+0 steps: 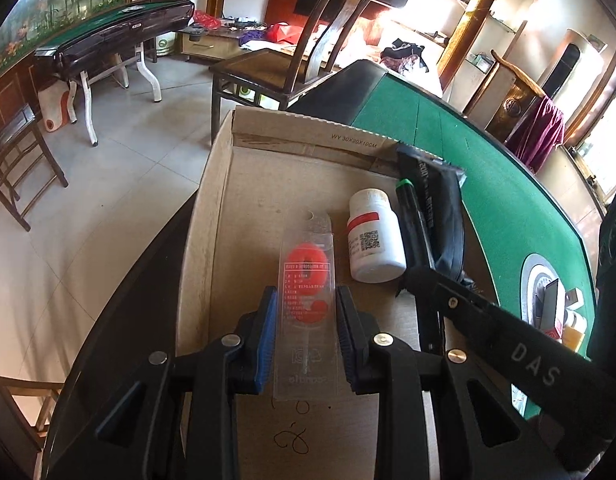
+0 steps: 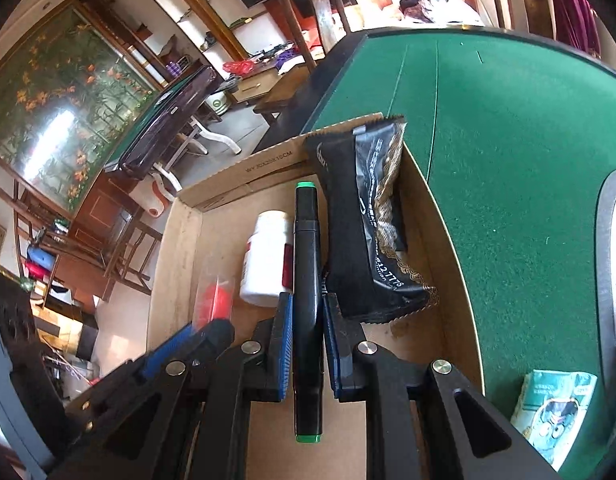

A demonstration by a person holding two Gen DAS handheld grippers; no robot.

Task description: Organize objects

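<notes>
Left gripper (image 1: 306, 328) pinching clear blister pack (image 1: 306, 300), print unreadable; right gripper (image 2: 307, 336) clamping black marker (image 2: 306, 304), lengthwise between fingers, pointing away.

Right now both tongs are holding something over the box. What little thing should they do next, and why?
Probably lower and let go. The left tongs grip the clear packet with the red ring just above the cardboard box floor, and the right tongs pinch the black marker between the white bottle and the black pouch. Both seem to be over free spots.
</notes>
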